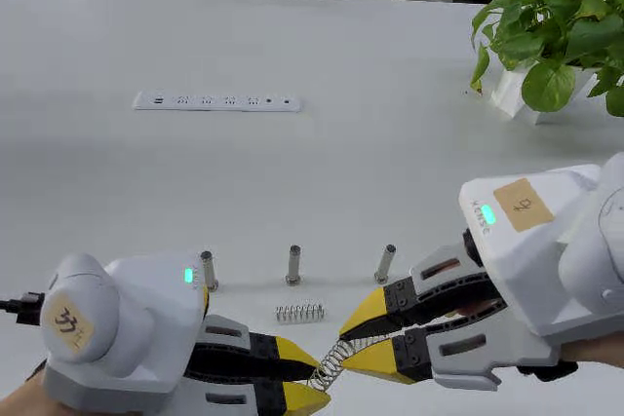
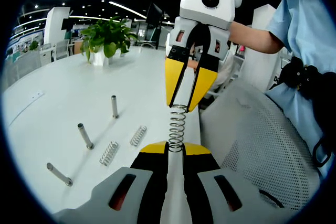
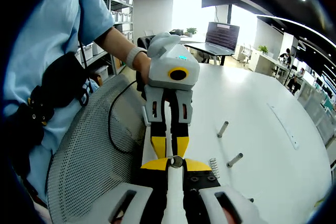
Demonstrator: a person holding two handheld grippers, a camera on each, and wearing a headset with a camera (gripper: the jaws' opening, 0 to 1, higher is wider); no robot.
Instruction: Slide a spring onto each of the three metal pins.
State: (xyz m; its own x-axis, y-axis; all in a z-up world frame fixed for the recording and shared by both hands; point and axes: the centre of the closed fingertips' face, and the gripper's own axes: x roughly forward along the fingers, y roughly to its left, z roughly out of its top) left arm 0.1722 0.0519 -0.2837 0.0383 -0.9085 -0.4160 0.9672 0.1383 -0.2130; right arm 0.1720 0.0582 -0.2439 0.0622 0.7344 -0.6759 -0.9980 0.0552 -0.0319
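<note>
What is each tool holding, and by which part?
One spring, shared: the left tool grips one end, the right tool the other end.

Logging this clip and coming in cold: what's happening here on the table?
A person works with two handheld grippers at a white table. The left gripper and the right gripper are each shut on one end of the same spring, which spans between them on the person's side of the pins. The three metal pins stand upright in a row, all bare. Two loose springs lie on the table near them, so no spring is on a pin yet.
</note>
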